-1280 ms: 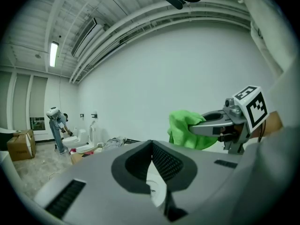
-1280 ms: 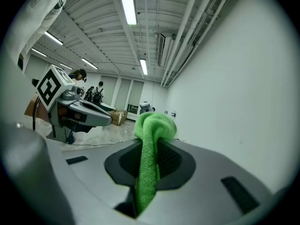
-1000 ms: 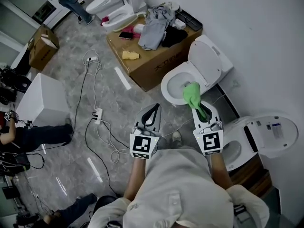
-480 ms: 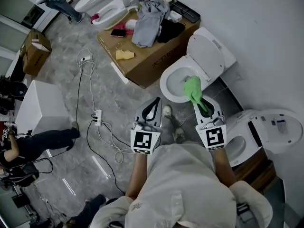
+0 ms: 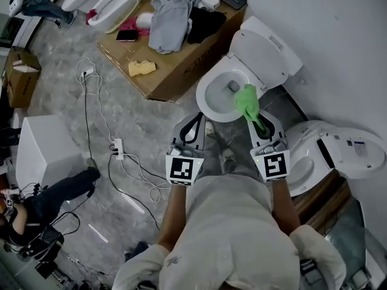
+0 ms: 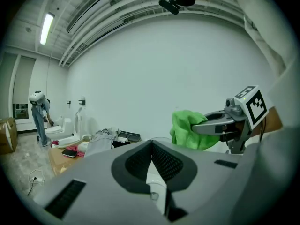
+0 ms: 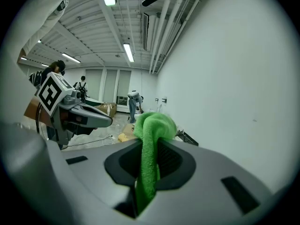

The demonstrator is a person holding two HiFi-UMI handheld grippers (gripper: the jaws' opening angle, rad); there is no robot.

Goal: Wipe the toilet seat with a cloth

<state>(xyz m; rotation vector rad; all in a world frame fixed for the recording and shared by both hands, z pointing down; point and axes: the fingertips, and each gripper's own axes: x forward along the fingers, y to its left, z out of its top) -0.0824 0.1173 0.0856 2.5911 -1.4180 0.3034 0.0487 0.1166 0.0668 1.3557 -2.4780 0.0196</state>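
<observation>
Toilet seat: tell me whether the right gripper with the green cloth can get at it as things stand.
Probably yes. The lid is up, the toilet seat lies bare, and the green cloth clamped in the right gripper appears to sit just over its rim, with nothing between them.

No legible text; cardboard box (image 5: pixel 181 71) print blurred.

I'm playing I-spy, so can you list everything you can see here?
open toilet: one, white, ahead, lid up
second toilet: one, white, right side
cardboard box: one, brown, left of open toilet
clothes: a pile, grey and black, on cardboard box
power strip: one, white, floor at left
white box: one, white, far left
green cloth: one, green, over open toilet's rim
left gripper: one, grey, shut, empty
right gripper: one, grey, shut on green cloth
</observation>
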